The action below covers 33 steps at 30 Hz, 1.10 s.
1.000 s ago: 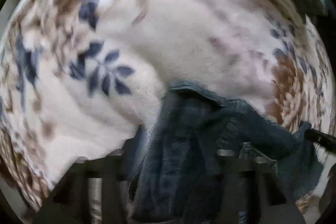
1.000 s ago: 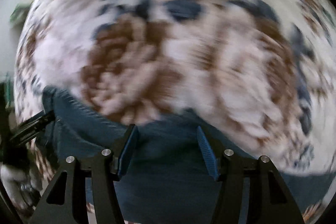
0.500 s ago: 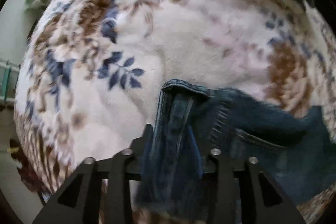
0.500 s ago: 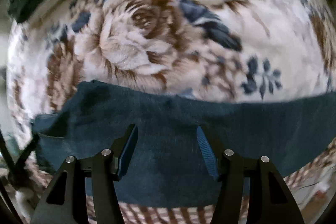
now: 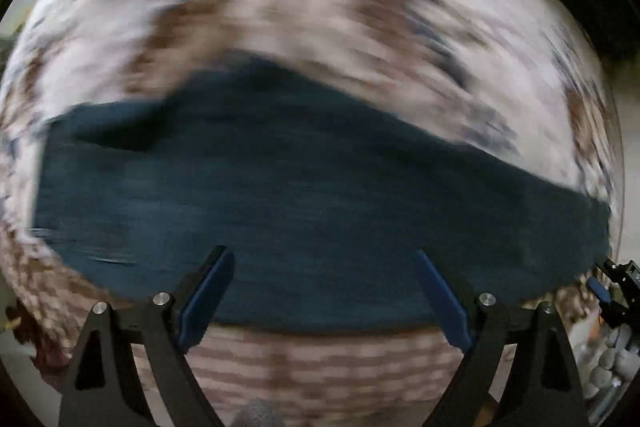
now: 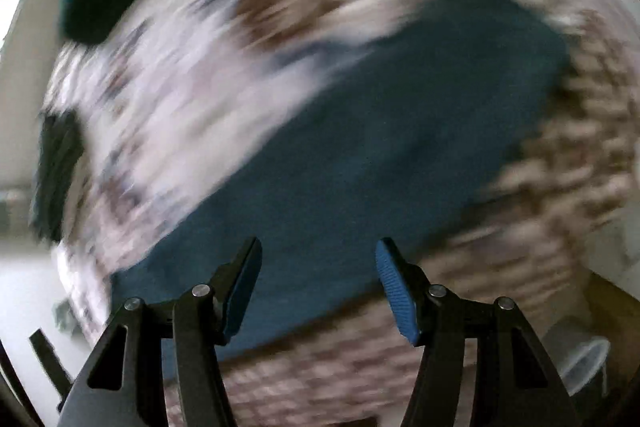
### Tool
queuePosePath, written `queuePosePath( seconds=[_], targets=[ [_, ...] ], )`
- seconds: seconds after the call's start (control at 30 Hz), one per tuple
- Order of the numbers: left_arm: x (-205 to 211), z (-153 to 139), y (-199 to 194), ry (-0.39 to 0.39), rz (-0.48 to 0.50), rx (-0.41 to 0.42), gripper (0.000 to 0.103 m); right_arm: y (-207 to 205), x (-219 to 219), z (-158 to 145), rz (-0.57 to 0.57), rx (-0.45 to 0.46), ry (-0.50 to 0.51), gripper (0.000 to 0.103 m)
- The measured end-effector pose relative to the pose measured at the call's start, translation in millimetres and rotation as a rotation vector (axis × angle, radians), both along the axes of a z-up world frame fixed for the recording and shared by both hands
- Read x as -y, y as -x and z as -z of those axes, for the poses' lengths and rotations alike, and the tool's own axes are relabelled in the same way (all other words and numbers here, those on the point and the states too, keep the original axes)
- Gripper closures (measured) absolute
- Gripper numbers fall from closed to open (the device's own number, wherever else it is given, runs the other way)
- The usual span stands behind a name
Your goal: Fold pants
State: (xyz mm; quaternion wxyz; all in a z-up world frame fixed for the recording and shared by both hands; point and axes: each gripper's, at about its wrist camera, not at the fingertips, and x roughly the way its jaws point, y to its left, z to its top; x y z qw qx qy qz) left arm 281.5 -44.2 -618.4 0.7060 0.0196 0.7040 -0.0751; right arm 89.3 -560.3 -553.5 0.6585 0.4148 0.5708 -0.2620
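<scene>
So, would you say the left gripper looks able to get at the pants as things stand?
Probably yes. The left gripper is open and holds nothing, and the dark blue pants lie spread on the floral blanket straight ahead of its fingers, with nothing between. The picture is motion-blurred, so the gap is hard to judge.

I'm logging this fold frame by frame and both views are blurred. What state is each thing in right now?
pants: lying on the blanket as a dark blue band, held by neither gripper; fold detail blurred.
left gripper: open, fingers spread wide, nothing between them.
right gripper: open, nothing between its fingers.
floral blanket: spread under the pants.
</scene>
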Motion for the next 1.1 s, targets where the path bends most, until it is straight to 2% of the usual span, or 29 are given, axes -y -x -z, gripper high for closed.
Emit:
queuePosePath(
  seconds=[0.1,0.2,0.27,0.33,0.4,0.43,0.47,0.53,0.57,0.67,0.73,0.77,0.8,0.83,0.9,0.93,0.97,1.0,1.03,1.1],
  targets=[
    [94,20,12,-0.021,0.095,-0.023,0.011,59,96,-4,0.146,0.031,0.019,0.041],
    [163,41,19,-0.056,0.164,-0.040,0.011,91,162,3,0.247,0.117,0.008,0.052],
    [195,59,19,-0.074,0.181,-0.067,0.011,103,202,19,0.316,0.203,-0.078,0.053],
    [216,75,19,-0.097,0.193,-0.081,0.011,103,221,35,0.334,0.288,-0.155,0.054],
    [229,93,17,-0.162,0.212,-0.083,0.008,92,228,55,0.292,0.253,-0.189,0.054],
    [230,98,15,-0.170,0.208,-0.083,0.004,90,231,63,0.282,0.256,-0.212,0.057],
    [230,102,12,-0.174,0.198,-0.086,0.000,88,234,71,0.273,0.256,-0.229,0.063],
    [228,105,5,-0.155,0.176,-0.106,0.000,84,235,76,0.279,0.284,-0.239,0.091],
    [228,106,2,-0.150,0.175,-0.111,0.000,83,234,71,0.282,0.323,-0.228,0.093],
    [227,111,-7,-0.138,0.176,-0.118,0.000,74,225,48,0.280,0.399,-0.165,0.094],
    [222,113,-7,-0.136,0.175,-0.110,0.000,70,223,48,0.264,0.405,-0.157,0.094],
    [219,115,-9,-0.137,0.174,-0.107,0.000,67,223,56,0.255,0.414,-0.192,0.092],
    [220,117,-11,-0.144,0.175,-0.114,0.000,66,224,59,0.249,0.412,-0.225,0.086],
    [221,118,-11,-0.149,0.174,-0.121,0.000,60,224,74,0.242,0.384,-0.293,0.075],
    [229,121,-10,-0.164,0.174,-0.141,0.000,57,224,88,0.225,0.377,-0.378,0.074],
    [230,117,-12,-0.166,0.168,-0.139,0.000,54,222,88,0.219,0.400,-0.368,0.077],
    [233,114,-12,-0.170,0.164,-0.132,0.000,51,220,85,0.204,0.402,-0.329,0.084],
    [237,109,-10,-0.171,0.161,-0.120,0.000,50,219,83,0.193,0.389,-0.300,0.095],
    [239,104,-7,-0.172,0.159,-0.104,0.000,52,219,79,0.214,0.368,-0.258,0.096],
    [242,97,-3,-0.176,0.159,-0.083,0.000,60,223,73,0.289,0.375,-0.247,0.097]
  ],
)
